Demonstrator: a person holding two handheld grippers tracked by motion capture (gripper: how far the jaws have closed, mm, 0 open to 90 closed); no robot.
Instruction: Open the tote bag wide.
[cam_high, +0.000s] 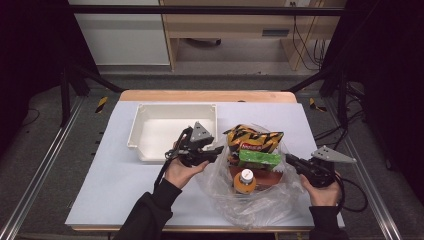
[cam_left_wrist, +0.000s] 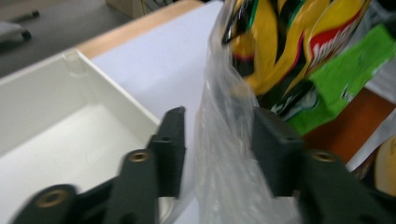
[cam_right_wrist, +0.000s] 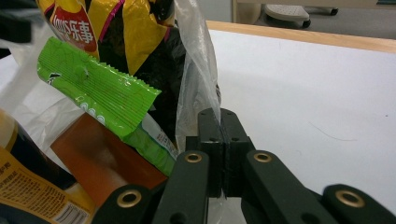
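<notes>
Clear plastic bag (cam_high: 250, 195) sits lower centre of the high view, on the white table (cam_high: 125, 180), mouth upward and held apart between the two grippers. Long axis of the opening runs left to right across the frame.

Inside the bag: a yellow-and-black chip packet (cam_high: 252, 136) standing at the back, top end toward the upper frame; a green packet (cam_high: 259, 158) lying crosswise in front of it; an orange bottle (cam_high: 244, 181) upright, cap up.

Right gripper (cam_right_wrist: 219, 116): jaws pressed together, pinching the bag's edge, at the right of the bag.

Left gripper (cam_left_wrist: 217, 140): jaws partly spread with a fold of bag film between them; film lies against the right jaw, clear of the left one.

White tray (cam_high: 135, 131) lies upper left of the bag, just beside the left gripper.
</notes>
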